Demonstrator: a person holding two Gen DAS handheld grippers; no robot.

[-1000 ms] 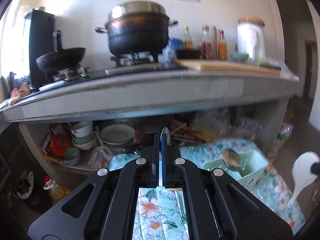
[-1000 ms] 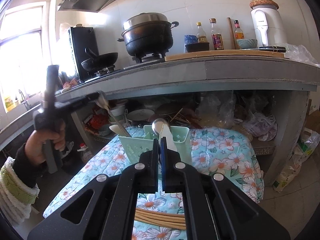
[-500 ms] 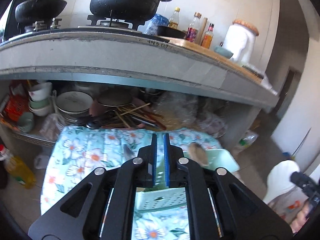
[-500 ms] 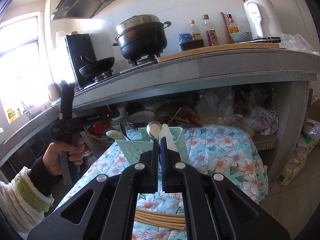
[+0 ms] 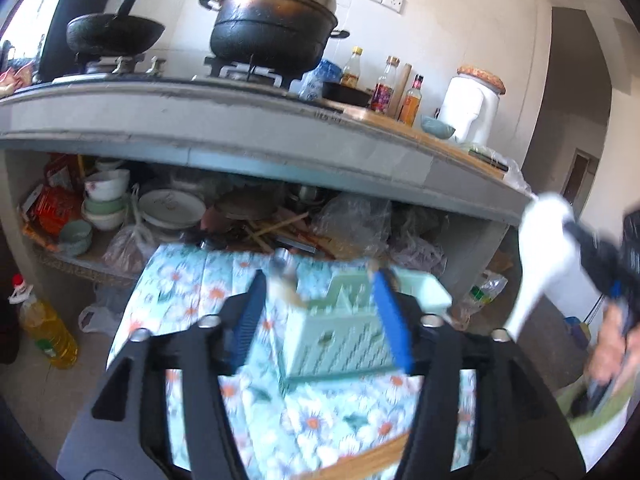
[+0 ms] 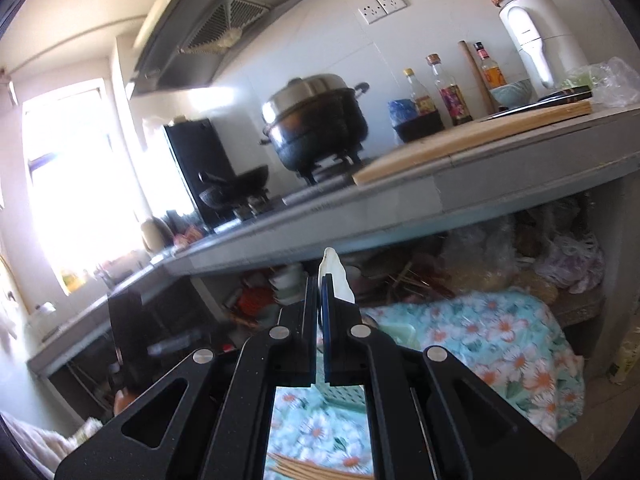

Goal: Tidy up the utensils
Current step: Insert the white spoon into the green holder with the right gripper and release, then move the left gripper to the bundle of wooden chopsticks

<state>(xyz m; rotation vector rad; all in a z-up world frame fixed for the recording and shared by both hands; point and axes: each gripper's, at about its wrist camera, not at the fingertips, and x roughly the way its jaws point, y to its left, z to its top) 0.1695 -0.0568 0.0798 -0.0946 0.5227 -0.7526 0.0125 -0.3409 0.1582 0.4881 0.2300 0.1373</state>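
A mint green utensil caddy (image 5: 340,332) stands on the floral tablecloth (image 5: 312,420) in the left wrist view. My left gripper (image 5: 320,300) is open and empty just in front of the caddy, with a metal utensil (image 5: 282,276) blurred at the caddy's left compartment. My right gripper (image 6: 320,292) is shut on a white rice paddle (image 6: 334,276), held up above the table; the paddle also shows in the left wrist view (image 5: 540,248). Wooden chopsticks (image 6: 304,470) lie on the cloth near the front.
A grey counter (image 5: 240,120) with a black pot (image 5: 272,28), a wok (image 5: 114,34), bottles and a cutting board runs behind the table. Bowls, plates and bags fill the shelf under it (image 5: 168,208). An oil bottle (image 5: 48,332) stands on the floor at left.
My left gripper has opened and let go of the metal utensil at the caddy. My right gripper has lifted and tilted up with the white paddle.
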